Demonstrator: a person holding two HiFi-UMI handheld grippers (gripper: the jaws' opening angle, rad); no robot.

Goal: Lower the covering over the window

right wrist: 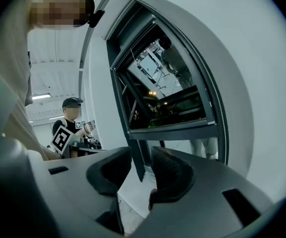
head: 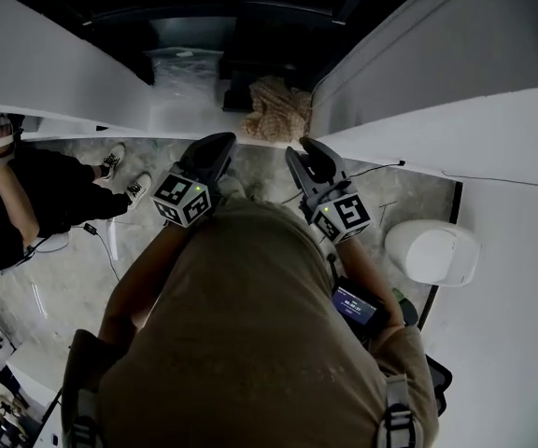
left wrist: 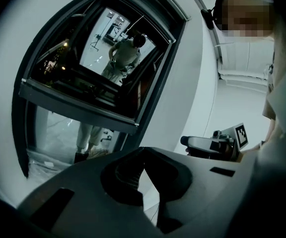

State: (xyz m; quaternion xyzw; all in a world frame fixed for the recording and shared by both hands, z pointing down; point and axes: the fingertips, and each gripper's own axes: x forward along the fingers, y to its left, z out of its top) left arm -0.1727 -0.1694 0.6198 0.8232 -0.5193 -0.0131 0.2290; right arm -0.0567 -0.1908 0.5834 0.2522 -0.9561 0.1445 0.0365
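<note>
The window (left wrist: pixel 103 63) is a dark-framed pane set in a white wall, straight ahead of both grippers; it reflects the room and a standing person. It also fills the right gripper view as the window (right wrist: pixel 169 95), with a thin beaded line (right wrist: pixel 221 114) down its right edge. I cannot make out any covering on it. My left gripper (head: pixel 220 143) is held near my chest, its jaws shut with nothing between them (left wrist: pixel 142 150). Beside it, my right gripper (head: pixel 304 147) stands open and holds nothing (right wrist: pixel 142 156). Both are well short of the window.
Another person in black (head: pixel 26 203) with a marker-cube gripper stands at the left. A white rounded object (head: pixel 432 250) sits by the right wall. A crumpled tan bundle (head: pixel 276 108) and plastic sheeting (head: pixel 185 75) lie at the window's foot. A cable (head: pixel 101 241) trails across the floor.
</note>
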